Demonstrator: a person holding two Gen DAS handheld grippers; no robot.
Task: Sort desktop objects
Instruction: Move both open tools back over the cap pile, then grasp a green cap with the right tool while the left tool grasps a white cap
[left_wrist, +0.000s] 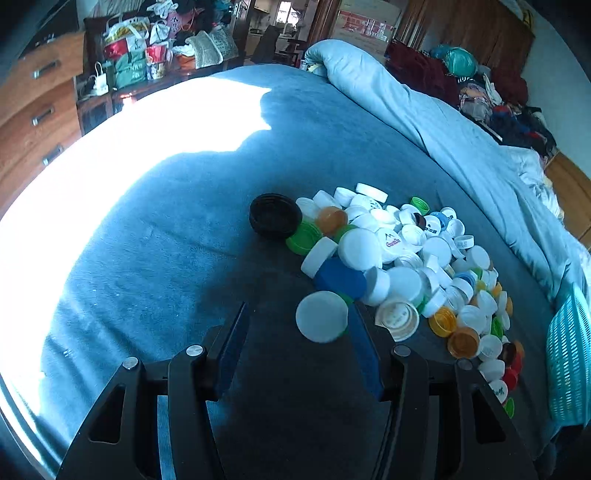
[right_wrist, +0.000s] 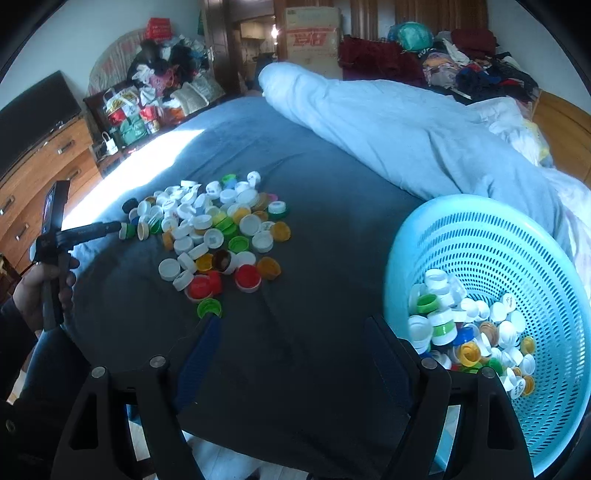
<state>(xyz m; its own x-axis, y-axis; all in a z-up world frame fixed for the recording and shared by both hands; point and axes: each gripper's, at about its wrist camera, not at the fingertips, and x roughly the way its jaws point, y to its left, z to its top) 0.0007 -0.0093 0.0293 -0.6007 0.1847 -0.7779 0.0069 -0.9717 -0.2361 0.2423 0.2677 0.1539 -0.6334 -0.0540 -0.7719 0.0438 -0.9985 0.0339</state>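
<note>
Setting: a bed (left_wrist: 166, 236) under a dark blue-grey cover, a pale blue duvet (right_wrist: 406, 140) rolled along its far side, sunlight across the far corner.

Caps: a loose heap of plastic bottle caps (right_wrist: 218, 229) lies on the cover – mostly white, with green, orange, yellow and red ones and a black cap (left_wrist: 275, 216) at its edge.

Basket: a turquoise perforated basket (right_wrist: 517, 236) sits tilted on the bed, apart from the heap, with more caps (right_wrist: 469, 332) gathered in its lower part.

Left tongs: the left tongs (left_wrist: 295, 325) point down at the near edge of the heap, partly open. A white cap with a green rim (left_wrist: 322, 321) sits just inside one finger; from the left wrist view it cannot be told whether the pads press on it. In the right wrist view the tips (right_wrist: 123, 229) meet a green-and-white cap (right_wrist: 127, 230).

Right tongs: the right tongs (right_wrist: 291, 328) hang over bare cover between heap and basket – fingers spread wide, nothing between them. A green cap (right_wrist: 209, 308) lies just beside one fingertip.

Hand: a person's hand (right_wrist: 40, 291), dark sleeve behind it, grips the left tool's handle.
</note>
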